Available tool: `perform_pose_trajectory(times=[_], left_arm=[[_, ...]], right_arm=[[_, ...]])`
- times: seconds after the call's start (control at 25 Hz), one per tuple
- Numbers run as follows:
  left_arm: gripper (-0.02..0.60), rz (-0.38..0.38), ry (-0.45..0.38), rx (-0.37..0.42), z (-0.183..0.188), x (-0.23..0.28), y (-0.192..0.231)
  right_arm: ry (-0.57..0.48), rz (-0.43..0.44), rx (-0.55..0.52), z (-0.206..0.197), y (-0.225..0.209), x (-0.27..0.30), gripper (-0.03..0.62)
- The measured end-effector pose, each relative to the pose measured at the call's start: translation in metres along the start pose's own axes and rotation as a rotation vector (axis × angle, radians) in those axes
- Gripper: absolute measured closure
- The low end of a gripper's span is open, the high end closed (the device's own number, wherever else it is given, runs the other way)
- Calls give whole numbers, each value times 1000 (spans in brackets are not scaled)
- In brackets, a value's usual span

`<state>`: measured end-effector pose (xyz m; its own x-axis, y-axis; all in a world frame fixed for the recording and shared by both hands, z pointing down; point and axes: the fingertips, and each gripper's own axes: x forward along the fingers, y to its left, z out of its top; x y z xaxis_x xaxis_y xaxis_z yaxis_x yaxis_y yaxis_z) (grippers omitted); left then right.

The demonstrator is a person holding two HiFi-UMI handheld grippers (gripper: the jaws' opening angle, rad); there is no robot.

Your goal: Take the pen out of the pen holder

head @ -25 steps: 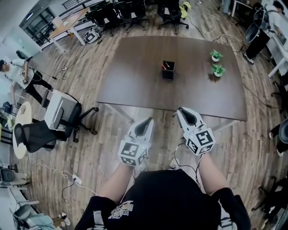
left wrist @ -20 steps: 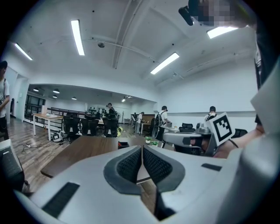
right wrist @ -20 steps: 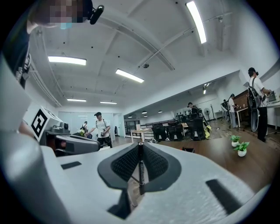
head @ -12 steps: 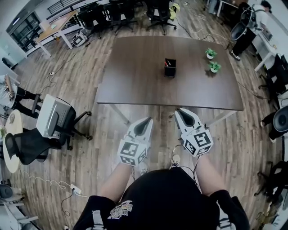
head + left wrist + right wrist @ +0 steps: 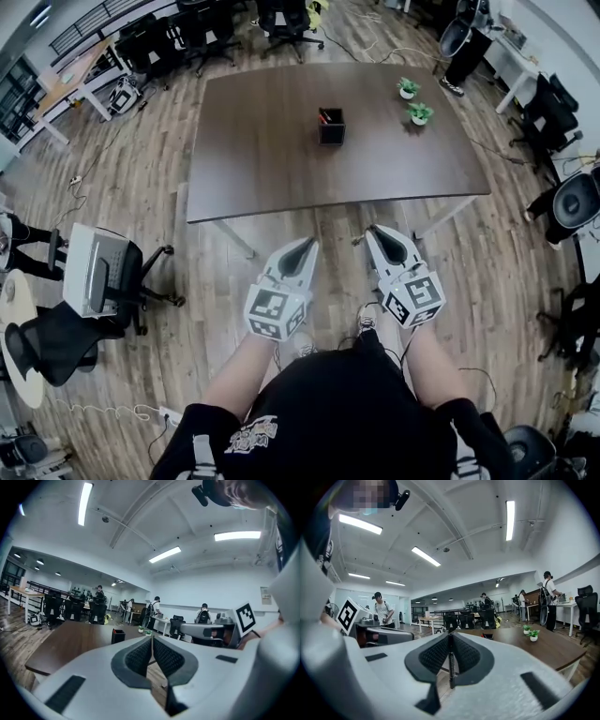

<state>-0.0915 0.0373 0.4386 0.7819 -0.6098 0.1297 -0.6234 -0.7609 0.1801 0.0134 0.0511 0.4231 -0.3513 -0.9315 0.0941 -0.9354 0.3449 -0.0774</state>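
Approach to the pen holder [image 5: 331, 127], not yet reached.

Left tool [image 5: 302, 246] and right tool [image 5: 380, 232] side by side at lower centre of the head view, each pressed together with nothing between the pads, both short of the near edge of the surface [image 5: 272, 159] and well apart from everything on it. Pen [image 5: 324, 116] standing in the black pen holder at upper centre, roughly upright, red top just clear of the rim; exact lean too small to tell. Pen holder ahead and between the two tools' lines: slightly left of the jaws in the left gripper view, slightly right of them in the right gripper view, so neither hand clearly nearer. Likely needed: a long forward reach, jaws spread, then a pull upward along the pen.
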Motion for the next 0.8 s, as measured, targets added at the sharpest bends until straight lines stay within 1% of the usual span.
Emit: perform_pose_trajectory(times=[0.12, 0.28, 0.8], left_arm=[[569, -22, 11, 1, -3, 3, -3], [569, -34, 15, 1, -3, 4, -3], [569, -20, 5, 6, 1, 2, 0]], right_arm=[[6, -23, 12, -5, -1, -6, 560], [8, -38, 14, -6, -3, -8, 560], [-5, -33, 7, 0, -4, -5, 560]])
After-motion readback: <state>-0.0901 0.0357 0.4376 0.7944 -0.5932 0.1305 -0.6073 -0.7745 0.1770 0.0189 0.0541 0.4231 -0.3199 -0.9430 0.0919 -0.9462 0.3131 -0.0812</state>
